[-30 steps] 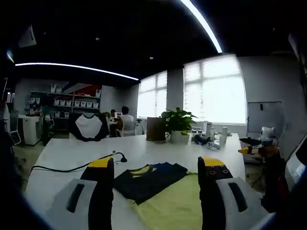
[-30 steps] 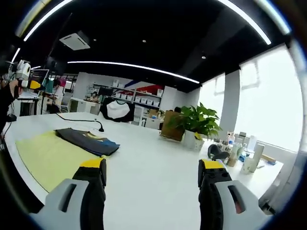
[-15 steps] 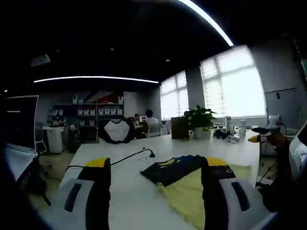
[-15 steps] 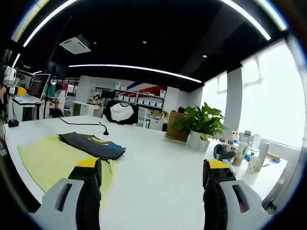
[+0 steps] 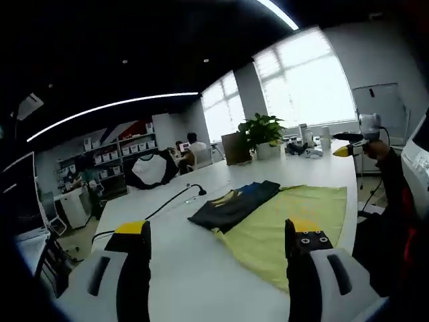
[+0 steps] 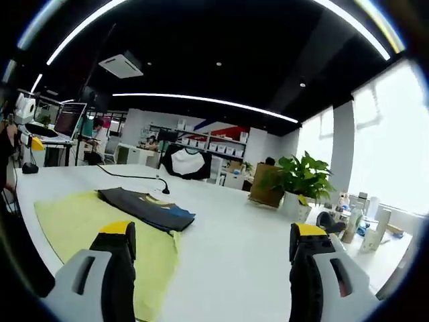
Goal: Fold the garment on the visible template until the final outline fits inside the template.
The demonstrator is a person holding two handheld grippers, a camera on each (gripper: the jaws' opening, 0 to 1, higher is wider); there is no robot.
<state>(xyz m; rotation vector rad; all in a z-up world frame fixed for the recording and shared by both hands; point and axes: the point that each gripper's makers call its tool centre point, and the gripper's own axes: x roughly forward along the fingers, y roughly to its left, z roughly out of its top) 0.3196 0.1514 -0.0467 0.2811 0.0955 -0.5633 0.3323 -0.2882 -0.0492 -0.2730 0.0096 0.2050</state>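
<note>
Looks basically done: folded dark navy cloth garment (image 5: 233, 204) lies on the yellow-green sheet template (image 5: 295, 228), ahead of both wide-open, empty tongs (image 5: 218, 243) (image 6: 211, 245).

garment (image 5: 231, 205): dark soft cloth | template (image 6: 87, 221): matt yellow sheet | table (image 6: 228, 241): smooth white

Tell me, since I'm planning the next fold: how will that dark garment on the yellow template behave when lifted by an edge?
The dark garment lies flat and thin, folded over itself, so it will probably be floppy and drape, perhaps unfolding. It looks light, so the yellow template, a thin sheet itself, may shift if dragged against.
</note>
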